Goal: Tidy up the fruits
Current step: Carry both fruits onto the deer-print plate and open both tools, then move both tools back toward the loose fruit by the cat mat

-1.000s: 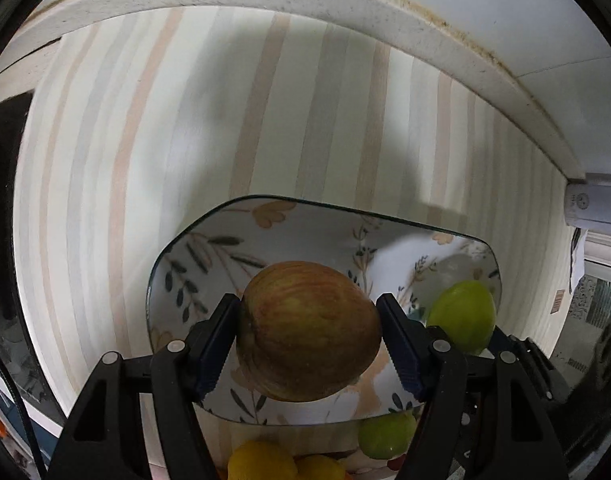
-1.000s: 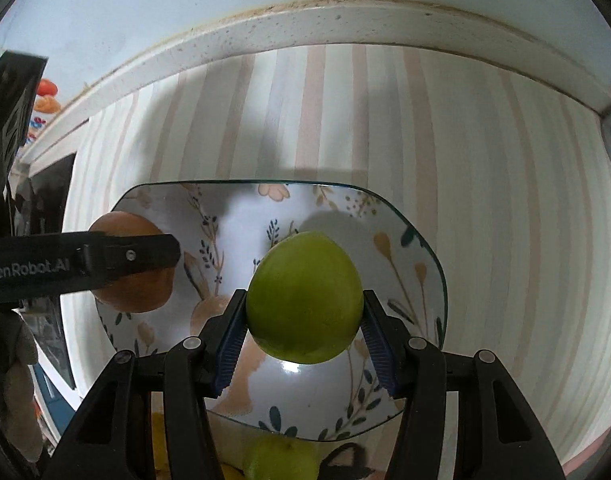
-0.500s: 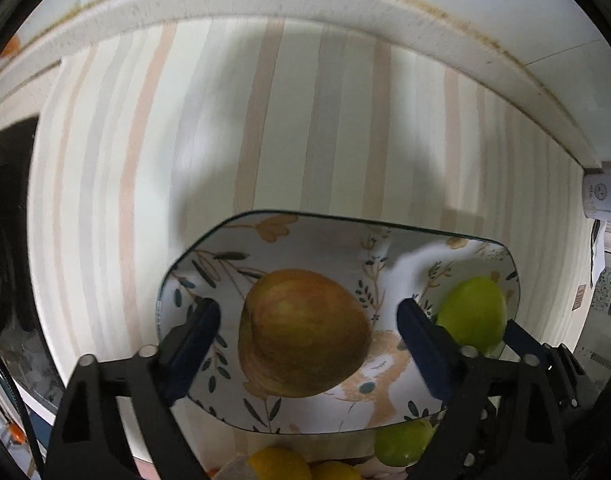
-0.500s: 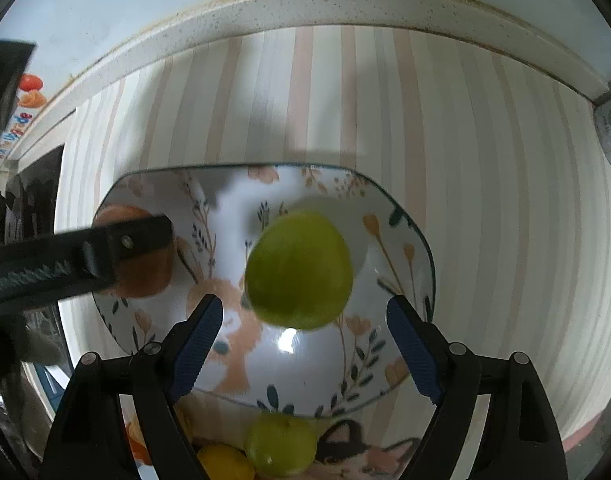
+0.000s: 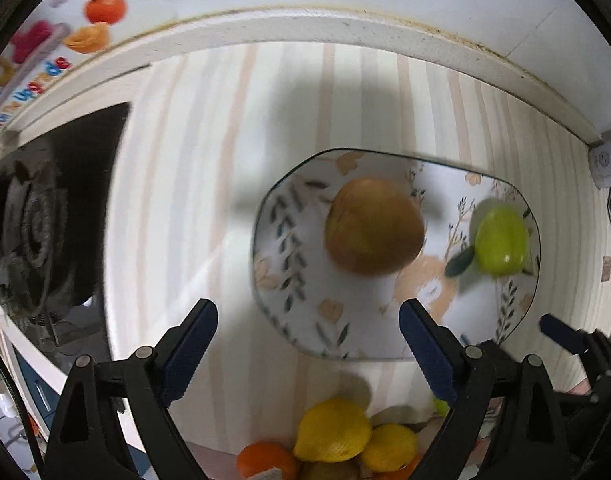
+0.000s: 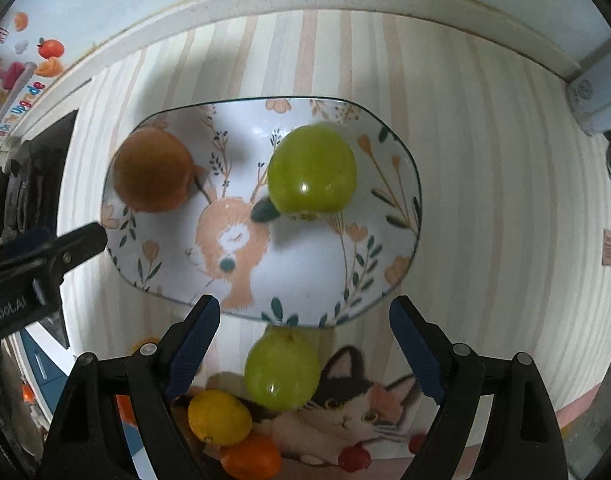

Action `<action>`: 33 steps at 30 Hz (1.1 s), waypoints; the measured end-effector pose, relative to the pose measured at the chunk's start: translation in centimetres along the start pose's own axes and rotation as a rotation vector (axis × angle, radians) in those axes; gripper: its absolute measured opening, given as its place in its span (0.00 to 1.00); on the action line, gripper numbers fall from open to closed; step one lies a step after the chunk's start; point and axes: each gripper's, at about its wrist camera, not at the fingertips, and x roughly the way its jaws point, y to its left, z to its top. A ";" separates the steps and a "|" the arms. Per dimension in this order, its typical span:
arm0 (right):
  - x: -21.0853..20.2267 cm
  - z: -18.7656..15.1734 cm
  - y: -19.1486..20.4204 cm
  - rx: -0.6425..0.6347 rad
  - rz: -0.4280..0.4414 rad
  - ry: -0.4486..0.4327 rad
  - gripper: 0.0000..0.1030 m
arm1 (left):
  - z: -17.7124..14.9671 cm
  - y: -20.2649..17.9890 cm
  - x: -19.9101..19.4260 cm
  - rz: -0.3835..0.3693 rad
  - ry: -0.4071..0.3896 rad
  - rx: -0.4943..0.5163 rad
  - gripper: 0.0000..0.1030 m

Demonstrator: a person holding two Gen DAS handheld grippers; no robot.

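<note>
Both the left gripper (image 5: 308, 316) and the right gripper (image 6: 304, 314) are sitting wide apart, holding nothing, while the slightly blurry red apple (image 6: 153, 170) and green apple (image 6: 311, 172) are lying mid-frame on the flowery plate (image 6: 401, 256).

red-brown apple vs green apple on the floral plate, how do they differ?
Colour: the red-brown apple is russet with a dull skin; the green apple is bright green with a shiny highlight. Position: in the right wrist view the red-brown apple lies at the floral plate's left edge, the green apple right of centre. Shared: both rest on the plate, ungripped, roughly similar in size.
</note>
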 end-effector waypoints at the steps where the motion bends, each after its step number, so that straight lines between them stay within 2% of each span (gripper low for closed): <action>1: -0.4 -0.4 -0.1 -0.003 -0.003 -0.007 0.86 | -0.7 0.3 -0.5 -0.003 -0.012 -0.002 0.90; 15: -7.4 -6.3 2.1 -0.015 -0.019 -0.153 0.86 | -7.9 0.1 -7.9 0.007 -0.211 0.031 0.90; 25: -12.4 -10.6 3.5 -0.005 0.014 -0.258 0.86 | -12.2 0.5 -11.6 -0.008 -0.289 0.046 0.90; 29: -12.7 -12.4 3.8 0.007 0.036 -0.273 0.86 | -13.5 1.3 -12.5 -0.031 -0.305 0.037 0.90; 33: -10.5 -14.0 3.8 0.035 0.071 -0.240 0.86 | -14.3 2.6 -11.9 -0.048 -0.288 0.012 0.90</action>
